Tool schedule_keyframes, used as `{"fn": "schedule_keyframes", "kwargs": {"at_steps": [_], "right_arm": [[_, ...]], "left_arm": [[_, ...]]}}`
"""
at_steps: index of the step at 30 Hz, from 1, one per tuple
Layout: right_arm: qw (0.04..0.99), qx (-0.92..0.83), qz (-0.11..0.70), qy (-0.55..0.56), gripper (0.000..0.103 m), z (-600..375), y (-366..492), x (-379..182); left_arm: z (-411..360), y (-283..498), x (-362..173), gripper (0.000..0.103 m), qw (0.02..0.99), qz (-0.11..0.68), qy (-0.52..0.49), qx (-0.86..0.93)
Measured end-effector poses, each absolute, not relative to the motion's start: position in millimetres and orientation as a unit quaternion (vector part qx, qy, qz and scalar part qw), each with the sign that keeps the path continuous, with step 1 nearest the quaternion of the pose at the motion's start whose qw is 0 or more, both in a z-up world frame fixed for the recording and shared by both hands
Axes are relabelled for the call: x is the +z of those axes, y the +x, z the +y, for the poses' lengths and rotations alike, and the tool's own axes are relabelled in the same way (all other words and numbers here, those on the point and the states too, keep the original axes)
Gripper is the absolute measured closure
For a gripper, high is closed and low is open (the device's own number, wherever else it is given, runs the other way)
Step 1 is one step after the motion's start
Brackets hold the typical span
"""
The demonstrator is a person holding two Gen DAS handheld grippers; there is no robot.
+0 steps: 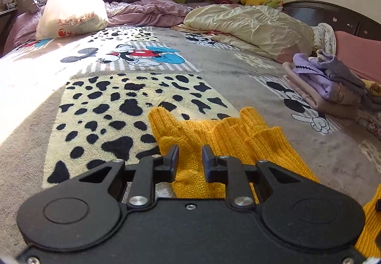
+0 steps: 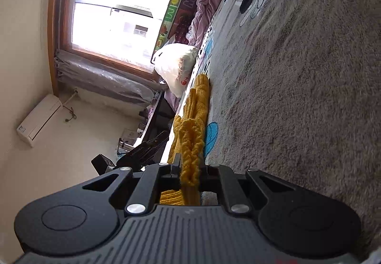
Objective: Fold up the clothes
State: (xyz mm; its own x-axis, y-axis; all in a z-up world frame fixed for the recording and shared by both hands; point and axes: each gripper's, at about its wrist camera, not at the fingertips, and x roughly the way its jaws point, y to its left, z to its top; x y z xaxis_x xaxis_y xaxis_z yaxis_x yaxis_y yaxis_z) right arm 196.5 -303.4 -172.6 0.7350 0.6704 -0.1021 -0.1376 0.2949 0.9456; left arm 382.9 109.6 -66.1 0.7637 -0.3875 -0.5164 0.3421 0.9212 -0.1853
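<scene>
Between the parted jaws of the left gripper lies a mustard-yellow ribbed knit garment, rumpled on the bed's fleece cartoon blanket; whether the pads touch it is unclear. Right gripper is rolled sideways, its jaws pinching a bunched edge of the same knit, whose lower part is hidden behind the gripper bodies. Farther off sit folded lilac and pink clothes, a cream quilt, a white plastic bag and a bright window
</scene>
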Motion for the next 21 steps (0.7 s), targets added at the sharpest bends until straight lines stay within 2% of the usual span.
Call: {"fn": "schedule_keyframes", "kwargs": {"at_steps": [2, 7, 12, 14, 15, 18, 21], "right_arm": [[0.763, 0.264, 0.253, 0.533, 0.091, -303.3, 197.3, -173.1], [0.759, 0.261, 0.261, 0.536, 0.091, -302.2, 202.1, -173.6], [0.754, 0.261, 0.269, 0.539, 0.091, -301.2, 206.3, -173.5], [0.752, 0.261, 0.270, 0.541, 0.090, -301.1, 208.1, -173.9], [0.751, 0.262, 0.270, 0.542, 0.090, -301.2, 208.9, -174.1], [0.750, 0.262, 0.271, 0.544, 0.090, -301.0, 210.6, -174.6], [0.748, 0.262, 0.272, 0.545, 0.090, -301.4, 211.0, -175.4]], "left_arm": [[107.3, 386.3, -62.3, 0.082, 0.940, 0.282, -0.045, -0.184], [64.3, 401.6, -55.4, 0.079, 0.942, 0.288, 0.030, -0.169], [46.3, 422.7, -77.4, 0.079, 0.931, 0.344, 0.093, -0.081], [50.9, 420.4, -79.3, 0.085, 0.934, 0.341, 0.078, -0.078], [52.6, 418.2, -77.6, 0.099, 0.937, 0.334, 0.074, -0.073], [54.3, 398.9, -60.1, 0.099, 0.961, 0.260, 0.054, -0.078], [31.3, 391.0, -55.0, 0.099, 0.959, 0.244, 0.118, -0.087]]}}
